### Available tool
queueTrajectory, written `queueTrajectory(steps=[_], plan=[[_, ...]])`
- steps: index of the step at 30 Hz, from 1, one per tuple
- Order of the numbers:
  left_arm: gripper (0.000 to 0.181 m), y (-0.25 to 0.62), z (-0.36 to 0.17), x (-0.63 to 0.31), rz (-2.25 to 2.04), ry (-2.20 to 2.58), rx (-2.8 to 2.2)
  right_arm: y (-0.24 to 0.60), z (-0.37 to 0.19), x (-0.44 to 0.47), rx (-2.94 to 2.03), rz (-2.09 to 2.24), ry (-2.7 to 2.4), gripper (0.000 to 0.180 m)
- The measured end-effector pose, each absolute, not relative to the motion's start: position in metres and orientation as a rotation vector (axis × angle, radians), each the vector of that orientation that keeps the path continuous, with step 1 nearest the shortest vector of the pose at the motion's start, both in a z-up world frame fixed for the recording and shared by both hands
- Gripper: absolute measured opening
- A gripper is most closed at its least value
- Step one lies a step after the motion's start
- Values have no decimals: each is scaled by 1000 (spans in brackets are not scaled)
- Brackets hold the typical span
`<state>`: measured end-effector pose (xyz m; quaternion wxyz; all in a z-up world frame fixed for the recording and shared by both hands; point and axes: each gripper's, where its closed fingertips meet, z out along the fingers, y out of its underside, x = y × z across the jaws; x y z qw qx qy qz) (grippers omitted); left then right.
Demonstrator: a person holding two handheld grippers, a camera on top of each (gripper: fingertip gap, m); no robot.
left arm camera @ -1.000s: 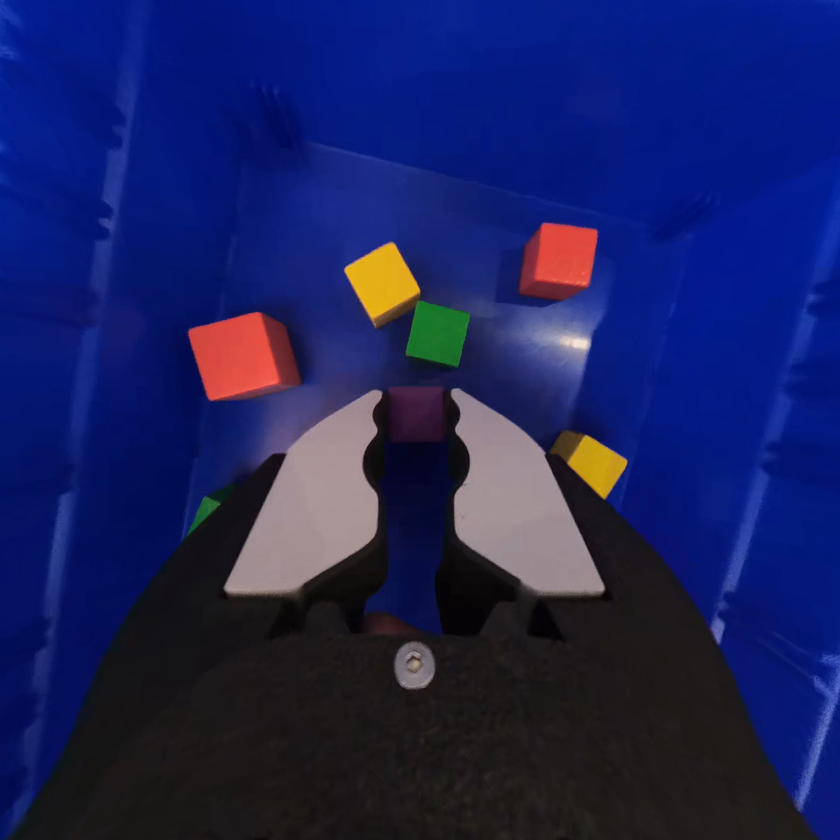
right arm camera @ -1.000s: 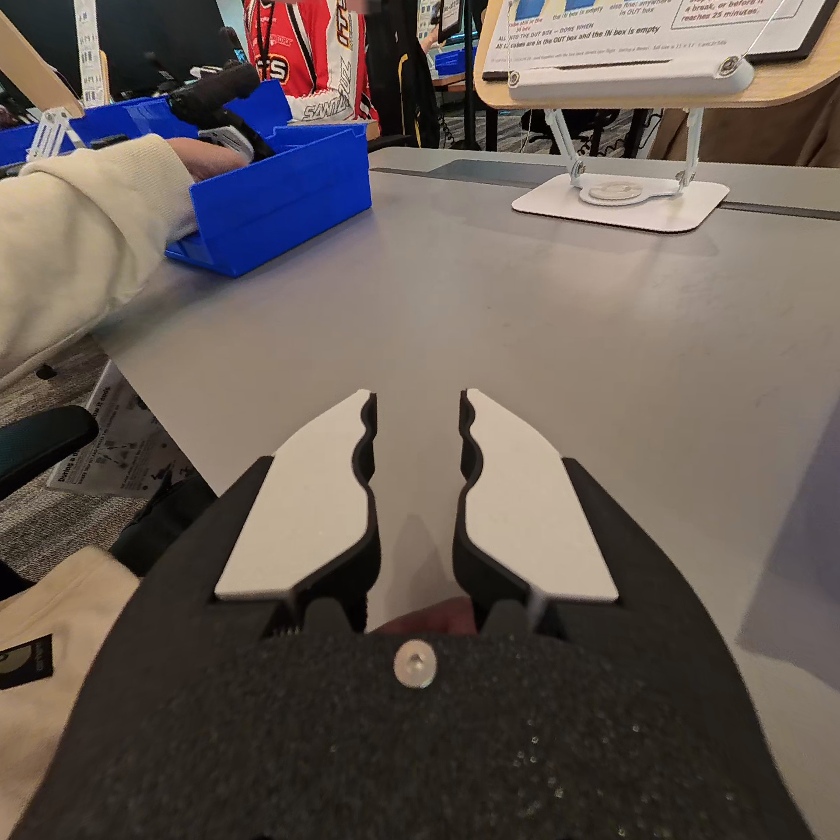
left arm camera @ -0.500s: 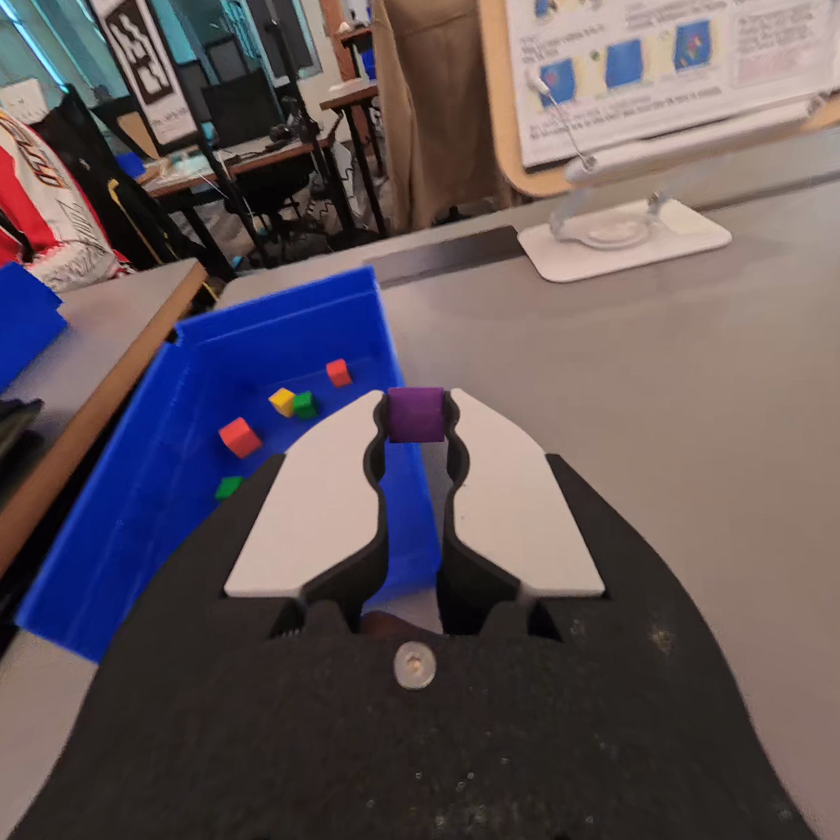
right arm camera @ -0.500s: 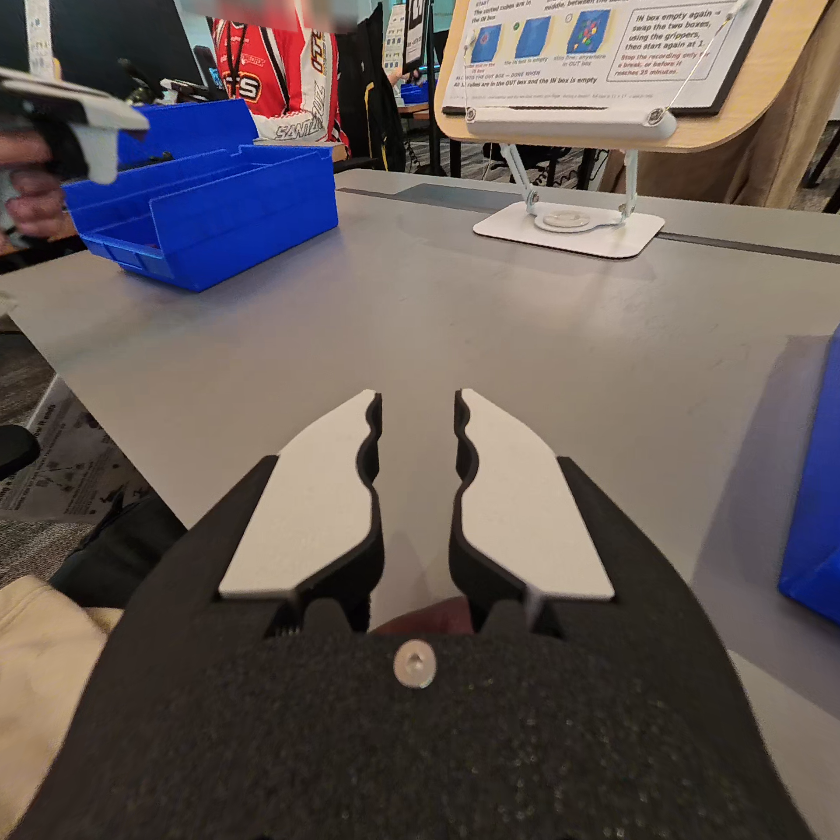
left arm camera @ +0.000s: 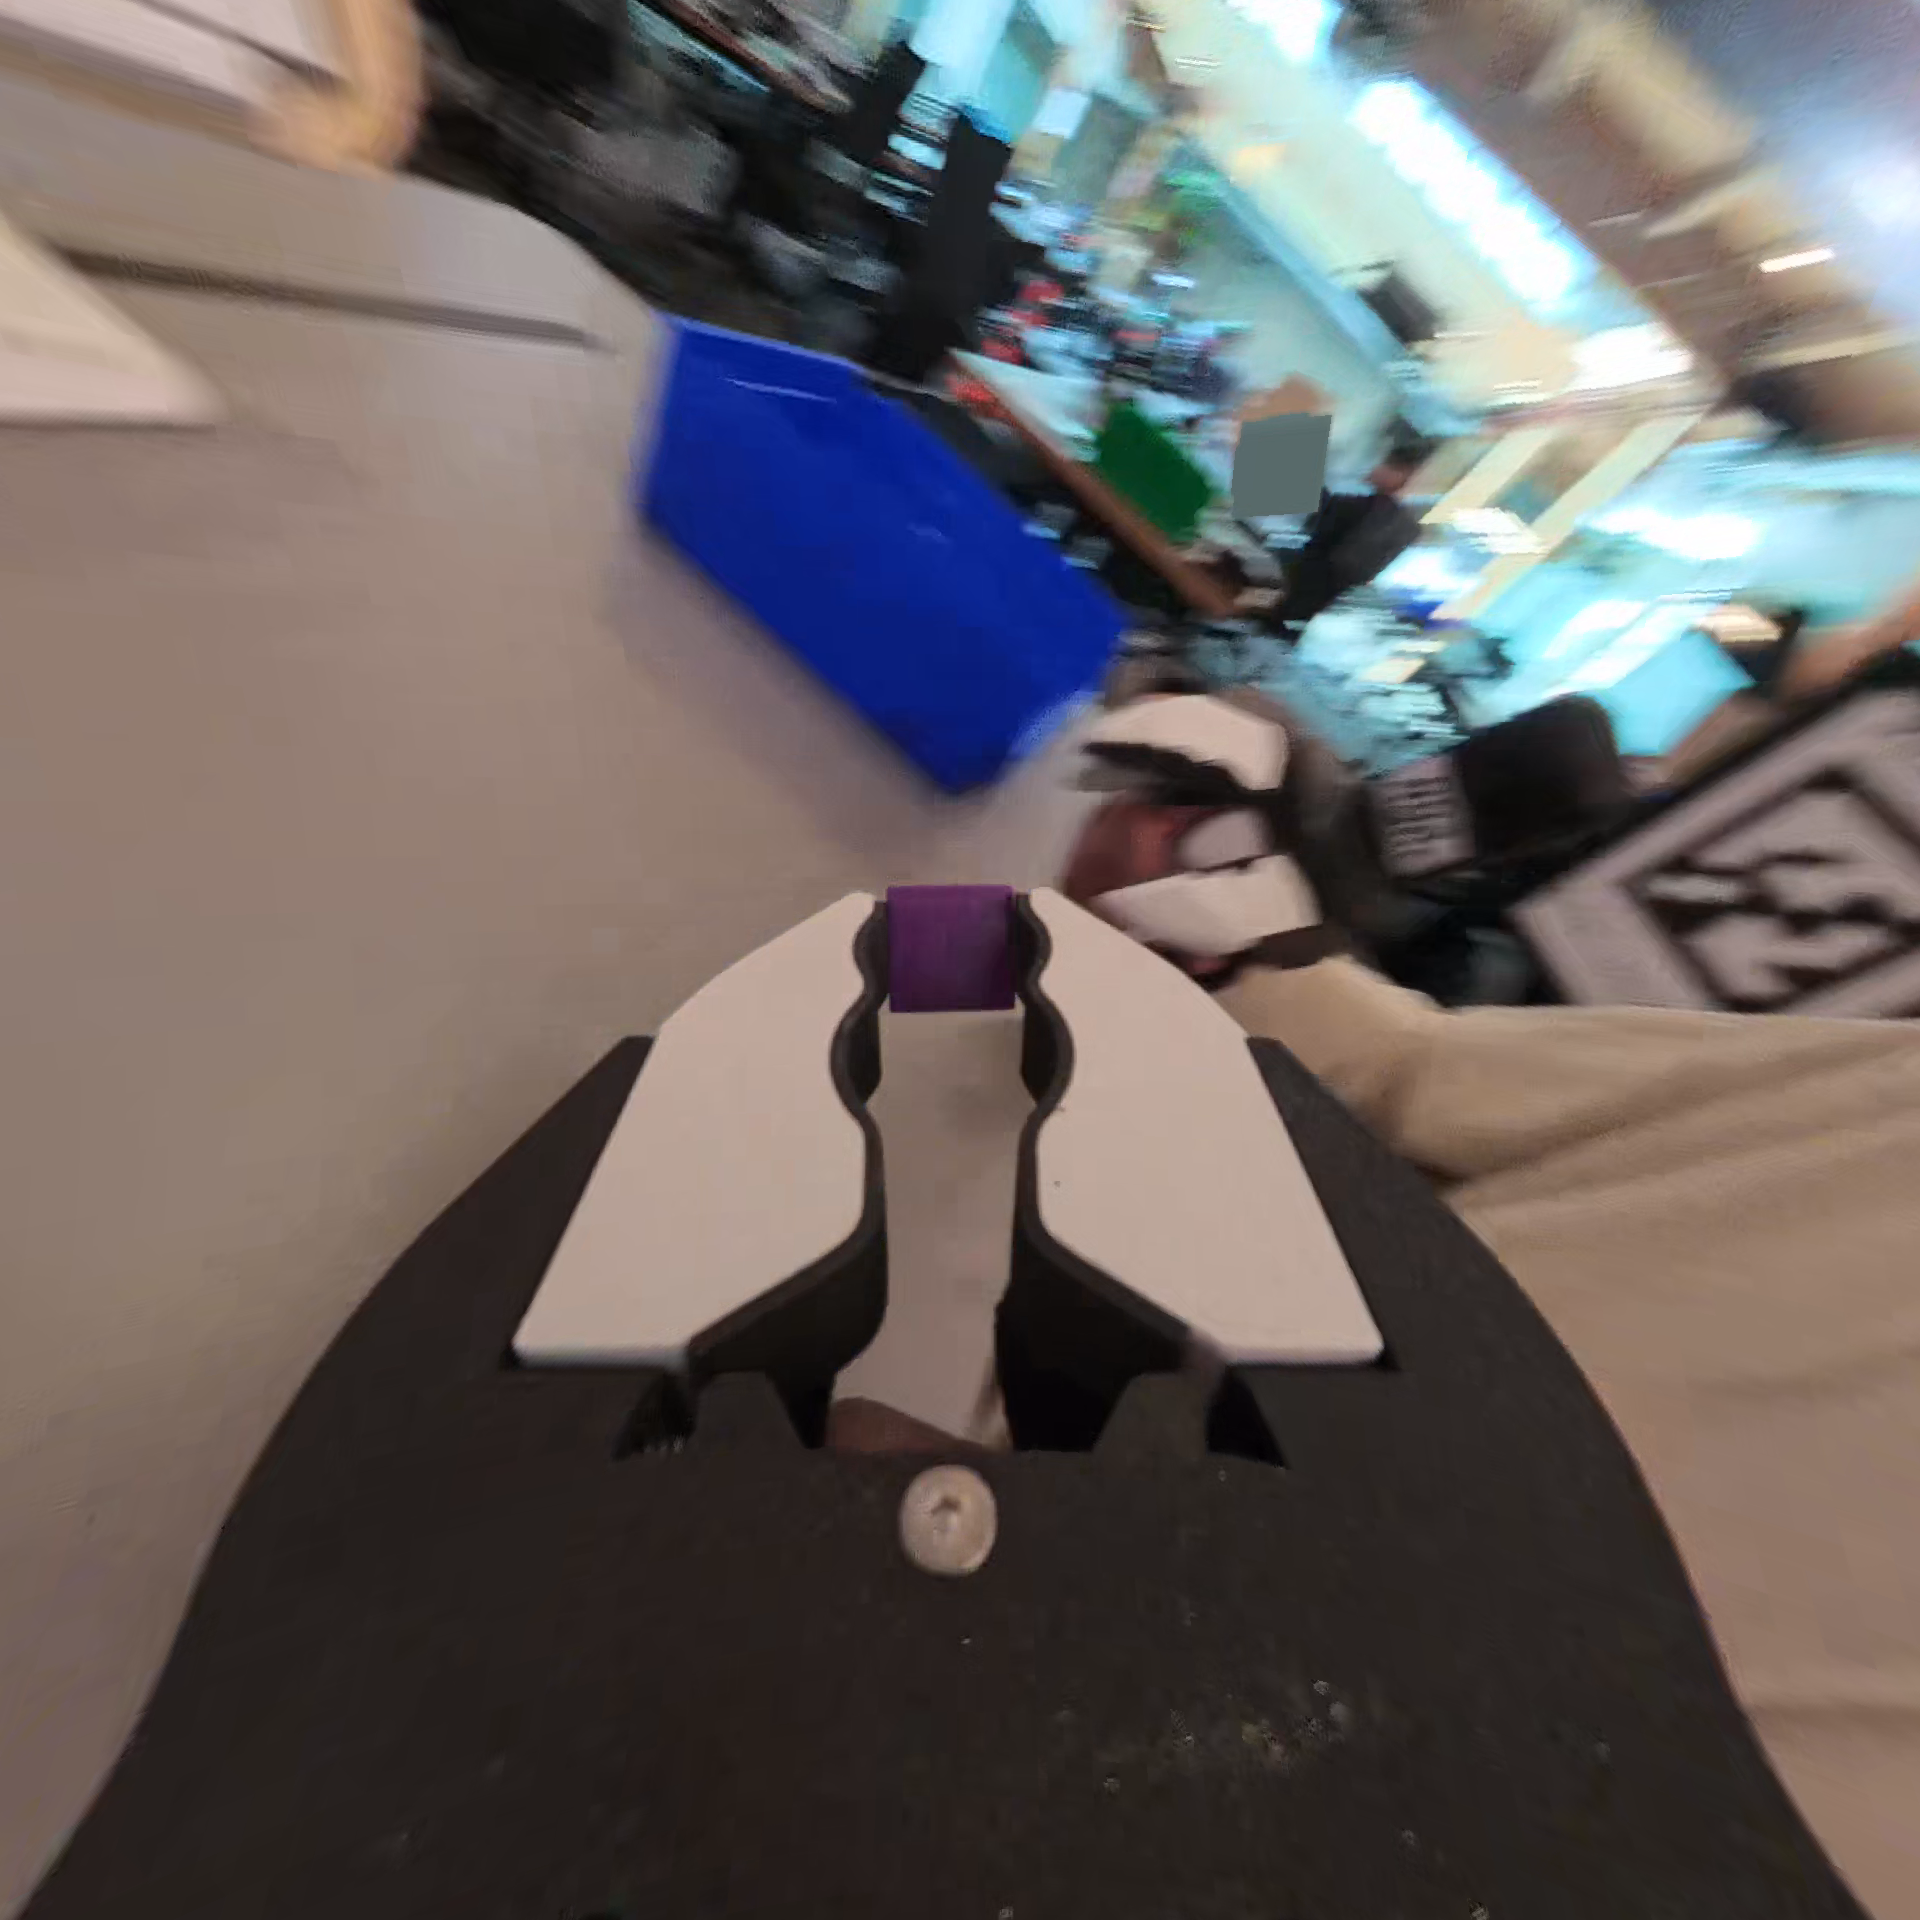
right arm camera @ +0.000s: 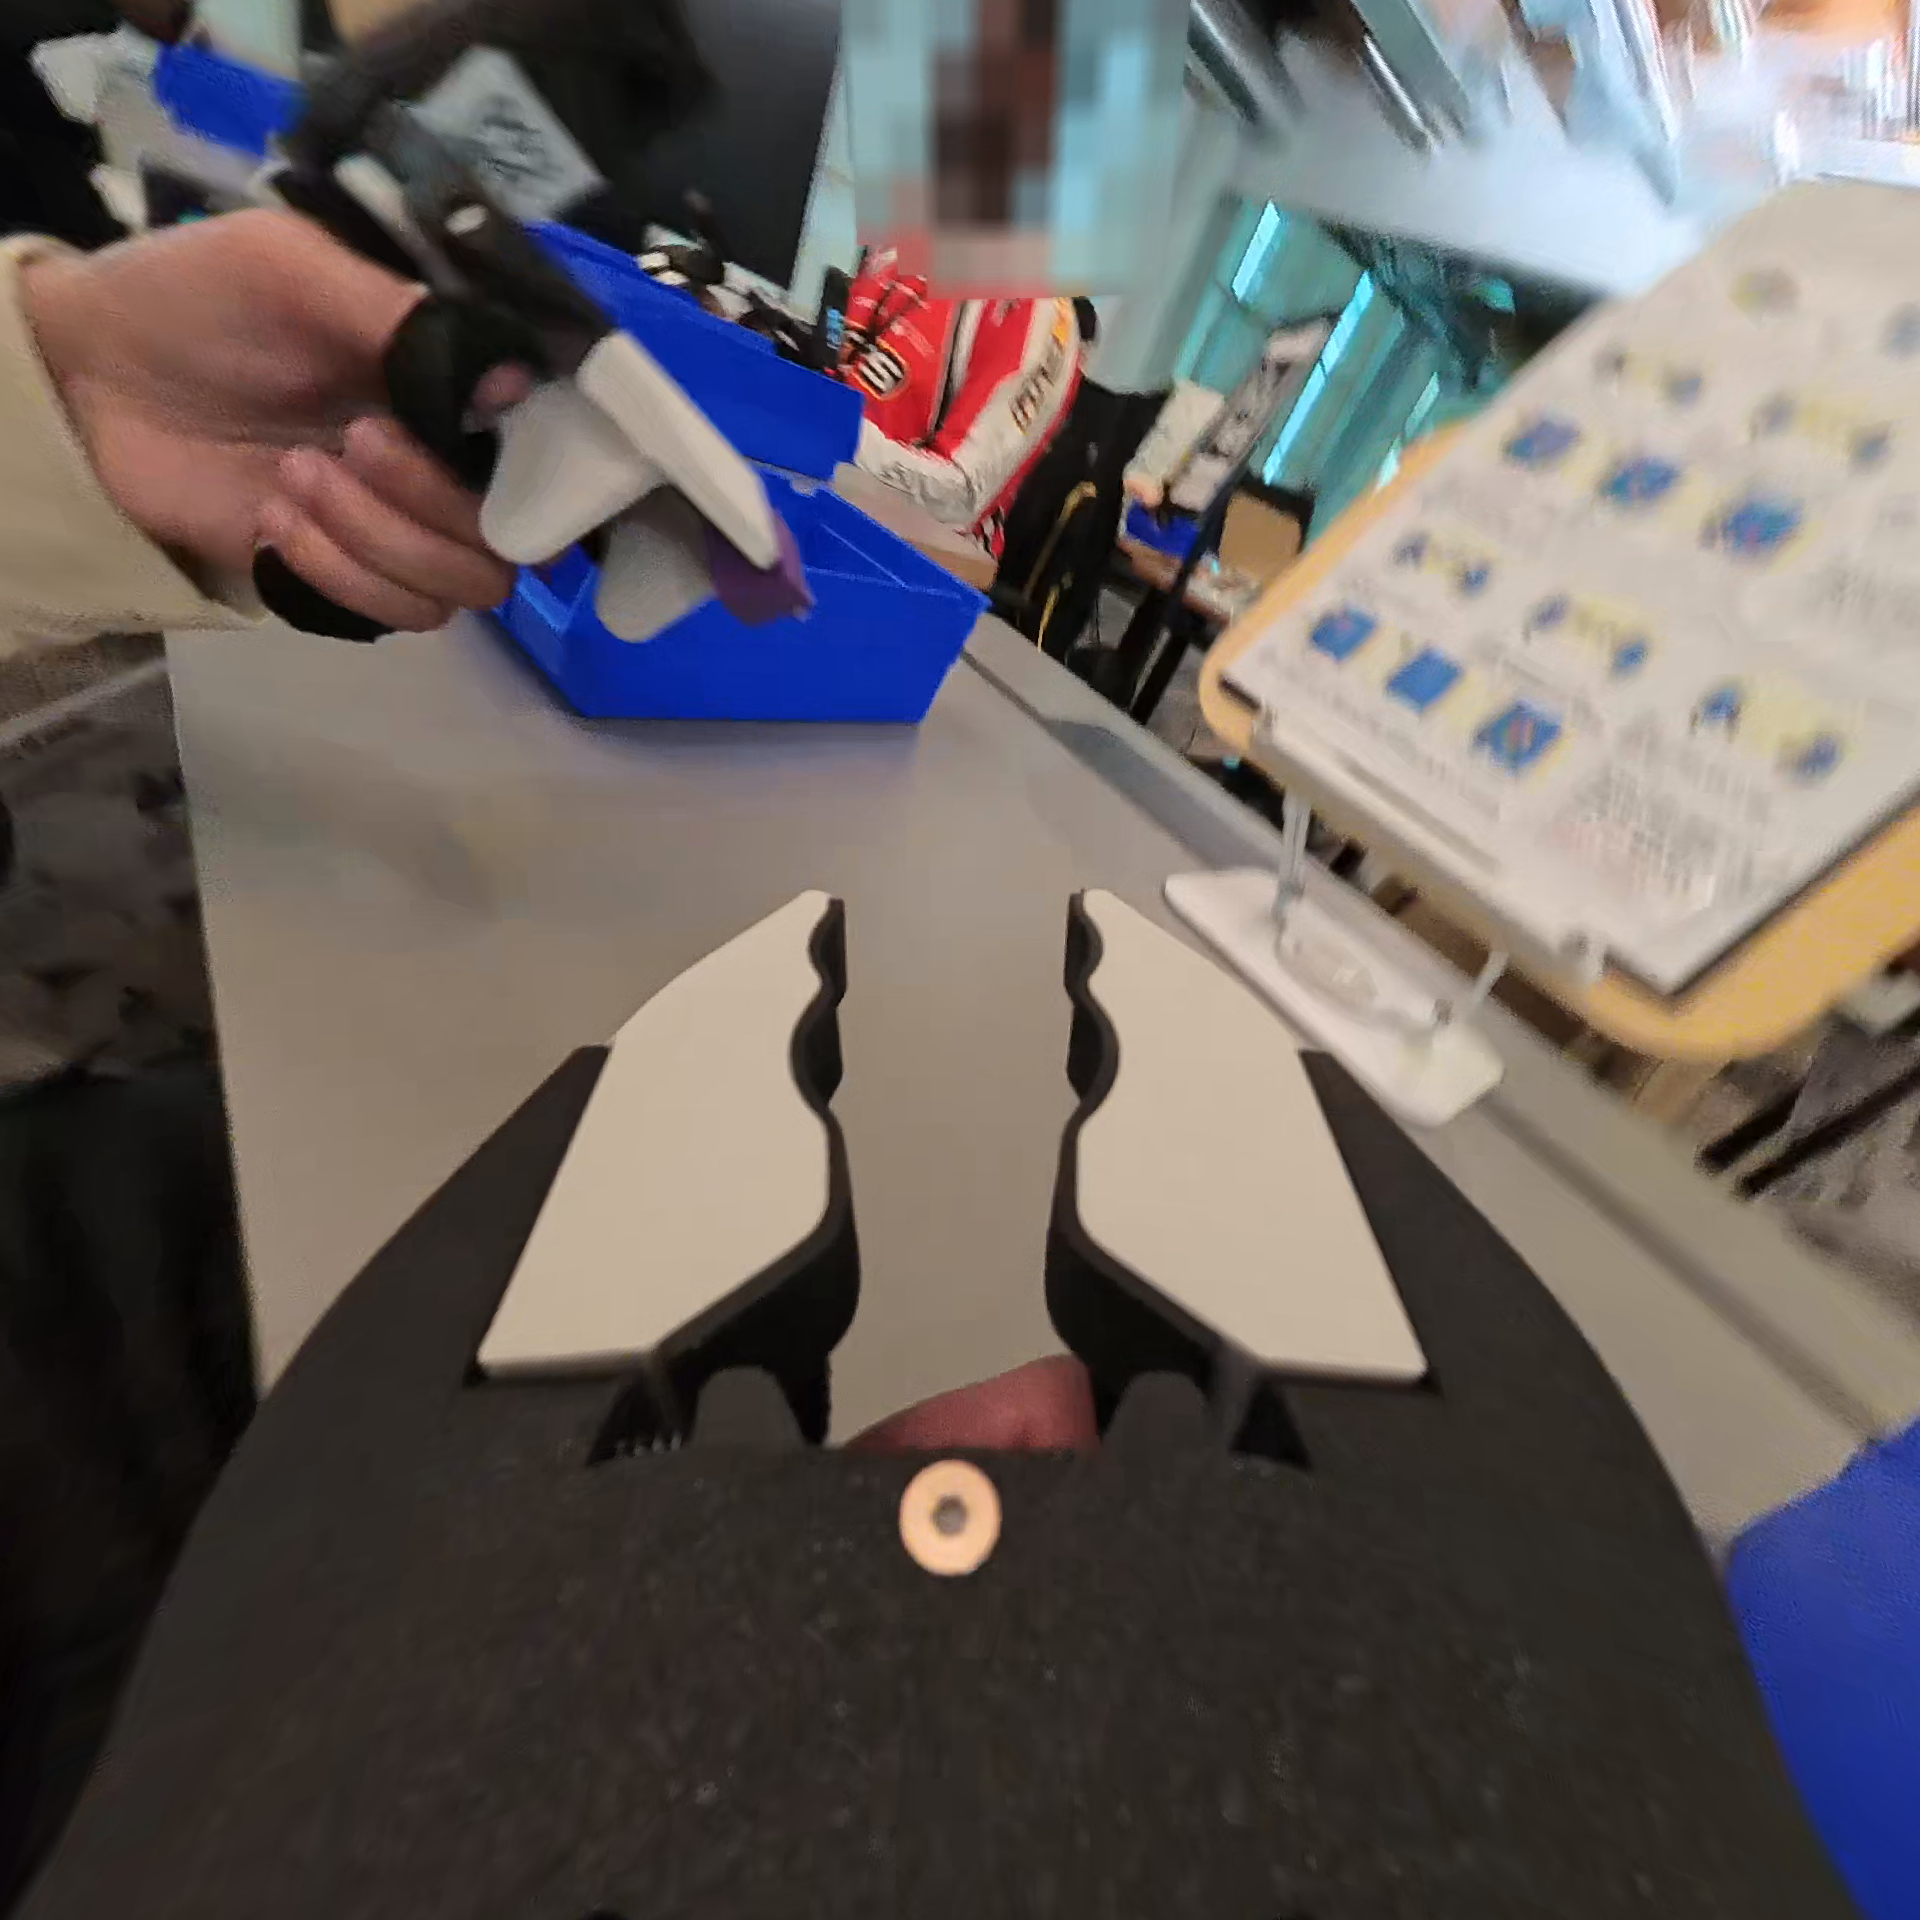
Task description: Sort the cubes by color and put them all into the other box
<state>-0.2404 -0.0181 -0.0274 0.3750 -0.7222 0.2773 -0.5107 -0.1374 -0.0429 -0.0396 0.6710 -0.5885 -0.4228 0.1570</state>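
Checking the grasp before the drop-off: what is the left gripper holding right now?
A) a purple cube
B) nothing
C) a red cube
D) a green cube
A: in the left wrist view the left gripper has its fingertips clamped on a purple cube.

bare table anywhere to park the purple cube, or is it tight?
Plenty. Grey table lies bare between the blue box, the white stand base and the open right gripper. Crowded only at the box, where the left gripper holds the purple cube. A second box borders the far side.
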Motion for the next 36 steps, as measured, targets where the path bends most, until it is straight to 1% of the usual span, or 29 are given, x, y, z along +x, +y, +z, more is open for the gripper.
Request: queueTrajectory(steps=[3, 7, 9, 10, 11, 12, 15, 16, 17, 18, 20, 21, 23, 25, 26, 28, 32, 34, 36], plan=[[22, -35, -13, -200, -1657, 763, -1814, -38, -30, -167, -1219, 288, -1061, 44], [22, -44, -15, -176, -1900, 752, -1802, -45, -17, -185, -1119, 318, -1056, 42], [22, -47, -16, -171, -2012, 724, -1789, -43, -24, -188, -1130, 301, -1081, 42], [22, -49, -19, -169, -2040, 721, -1794, -43, -26, -188, -1129, 300, -1084, 36], [22, -51, -23, -166, -2056, 725, -1806, -43, -26, -187, -1118, 304, -1071, 26], [22, -52, -25, -163, -2083, 714, -1806, -44, -25, -186, -1109, 315, -1059, 22], [23, -55, -26, -161, -2164, 678, -1786, -46, -27, -182, -1122, 340, -1063, 22], [30, -56, -24, -163, -2176, 681, -1767, -48, -26, -179, -1118, 339, -1050, 22], [43, -57, -22, -167, -2158, 683, -1756, -49, -26, -176, -1124, 330, -1042, 22], [48, -55, -21, -174, -2101, 686, -1751, -49, -27, -170, -1137, 316, -1033, 22], [49, -49, -26, -192, -1866, 691, -1767, -48, -31, -154, -1176, 275, -999, 22], [49, -41, -35, -203, -1672, 683, -1803, -49, -34, -144, -1200, 257, -970, 22], [49, -14, -62, -238, -1137, 607, -1885, -50, -41, -123, -1269, 255, -882, 22], [44, 8, -84, -288, -624, 476, -1910, -53, -53, -105, -1343, 250, -805, 22], [43, 10, -92, -307, -460, 429, -1913, -55, -59, -97, -1371, 231, -779, 22], [43, 3, -107, -320, -358, 420, -1927, -57, -68, -86, -1413, 183, -746, 22], [41, -7, -133, -316, -376, 463, -1987, -55, -74, -75, -1470, 156, -703, 22], [41, -6, -134, -314, -373, 478, -1986, -51, -67, -67, -1490, 163, -667, 22], [41, -7, -131, -310, -374, 508, -1972, -43, -47, -40, -1498, 72, -639, 22]])
